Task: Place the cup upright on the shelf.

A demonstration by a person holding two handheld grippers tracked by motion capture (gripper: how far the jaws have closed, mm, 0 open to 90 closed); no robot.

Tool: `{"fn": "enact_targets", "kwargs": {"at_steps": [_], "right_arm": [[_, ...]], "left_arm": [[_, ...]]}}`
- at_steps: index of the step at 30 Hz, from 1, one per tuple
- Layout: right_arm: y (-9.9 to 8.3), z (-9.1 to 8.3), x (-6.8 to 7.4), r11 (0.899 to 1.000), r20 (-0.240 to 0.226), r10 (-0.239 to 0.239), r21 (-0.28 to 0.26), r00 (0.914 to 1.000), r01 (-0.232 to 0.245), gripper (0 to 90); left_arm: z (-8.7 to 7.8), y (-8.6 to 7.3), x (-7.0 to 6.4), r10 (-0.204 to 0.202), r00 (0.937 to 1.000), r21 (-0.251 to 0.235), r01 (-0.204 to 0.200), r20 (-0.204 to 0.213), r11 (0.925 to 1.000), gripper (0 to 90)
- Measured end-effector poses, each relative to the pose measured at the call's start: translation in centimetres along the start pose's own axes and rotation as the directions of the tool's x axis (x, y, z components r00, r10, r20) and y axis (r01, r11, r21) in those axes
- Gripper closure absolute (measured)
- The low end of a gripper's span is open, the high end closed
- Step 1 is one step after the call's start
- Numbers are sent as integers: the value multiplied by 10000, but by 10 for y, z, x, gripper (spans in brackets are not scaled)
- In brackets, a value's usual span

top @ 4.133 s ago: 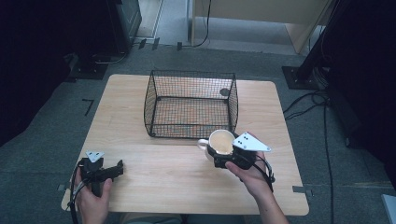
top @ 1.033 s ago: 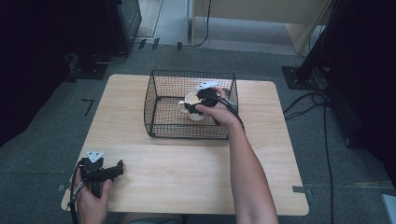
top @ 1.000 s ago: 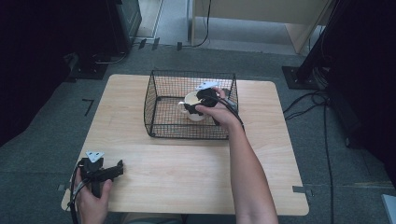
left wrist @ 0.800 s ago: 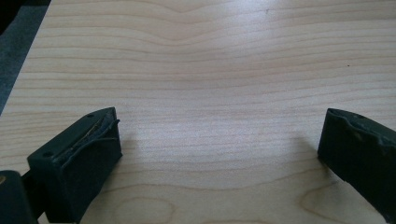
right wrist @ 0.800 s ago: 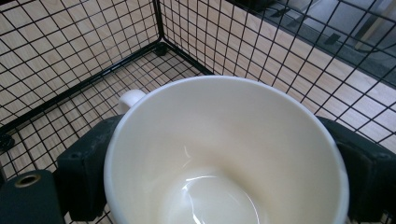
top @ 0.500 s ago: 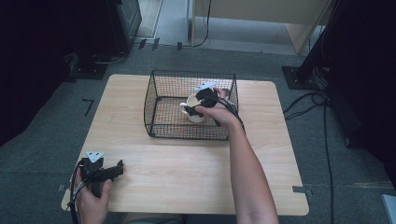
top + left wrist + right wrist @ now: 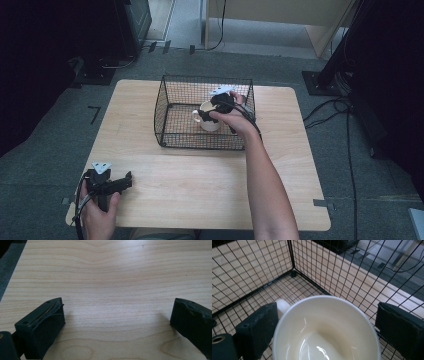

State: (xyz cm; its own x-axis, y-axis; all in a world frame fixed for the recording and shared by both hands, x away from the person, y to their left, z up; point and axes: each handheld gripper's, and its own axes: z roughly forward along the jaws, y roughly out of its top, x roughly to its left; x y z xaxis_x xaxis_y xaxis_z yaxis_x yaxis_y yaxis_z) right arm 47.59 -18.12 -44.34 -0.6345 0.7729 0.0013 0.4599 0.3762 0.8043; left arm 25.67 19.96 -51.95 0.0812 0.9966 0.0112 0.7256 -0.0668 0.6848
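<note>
Where the desk (image 7: pixel 200 185) comes nearest the person, the left tongs (image 7: pixel 116 182) lie low over its front left corner, gripped in the left hand (image 7: pixel 97 212), and the left gripper view has the two black jaws spread wide with nothing but bare wood grain between them. Farther out, the right forearm stretches across the desk and over the near wall of the black wire basket (image 7: pixel 172 107), which stands toward the back middle. Inside the basket, toward its right side, the cream mug (image 7: pixel 210 116) sits upright on the wire floor, its handle pointing left. The right tongs (image 7: pixel 212 111) reach down at the mug; in the right gripper view the mug (image 7: pixel 325 332) sits between the jaws, the left one close against its wall near the handle, the right one a little apart from the rim, so the jaws are open around it, not pinching.
</note>
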Motion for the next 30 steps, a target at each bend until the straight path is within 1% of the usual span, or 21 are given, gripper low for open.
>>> {"fn": "enact_targets", "kwargs": {"at_steps": [3,6,8,11,15,17,19,21,23,25,28,30], "right_arm": [[7,-6,2,9996,97,-23,-285,10000,26,23],[15,-14,3,9977,108,29,-680,9999,-21,23],[20,-20,4,9959,182,-29,-899,9998,45,23],[26,-30,7,9911,294,75,-1329,9995,-35,20],[30,-44,12,9855,738,221,-1695,9970,-93,9],[32,-53,15,9807,764,413,-1936,9962,-258,8],[32,-63,18,9773,831,554,-2085,9950,-370,8],[31,-72,21,9741,934,545,-2236,9941,-324,8],[29,-80,22,9746,1020,539,-2218,9933,-301,8],[25,-86,23,9740,1065,437,-2257,9933,-186,8],[18,-97,24,9719,1029,528,-2340,9933,-274,8],[14,-103,26,9722,1079,536,-2325,9927,-272,6]], "left_arm": [[0,0,0,-9,10000,-4,9,1,10000,0],[0,0,0,-2,10000,-4,2,0,10000,0],[0,0,0,-3,10000,-3,3,-1,10000,0],[0,0,0,-7,10000,-2,7,-1,10000,0],[0,0,0,-7,10000,-3,7,0,10000,0],[0,0,0,-11,10000,-7,11,0,10000,0],[0,0,0,-23,10000,-21,23,-1,10000,0],[0,0,0,-15,10000,-14,15,-3,10000,0],[0,0,0,-9,10000,-4,9,1,10000,0],[0,0,0,-7,10000,-4,7,-1,10000,0],[0,0,0,-7,10000,-4,7,0,10000,0],[0,0,0,-2,10000,-4,2,-2,10000,0]]}}
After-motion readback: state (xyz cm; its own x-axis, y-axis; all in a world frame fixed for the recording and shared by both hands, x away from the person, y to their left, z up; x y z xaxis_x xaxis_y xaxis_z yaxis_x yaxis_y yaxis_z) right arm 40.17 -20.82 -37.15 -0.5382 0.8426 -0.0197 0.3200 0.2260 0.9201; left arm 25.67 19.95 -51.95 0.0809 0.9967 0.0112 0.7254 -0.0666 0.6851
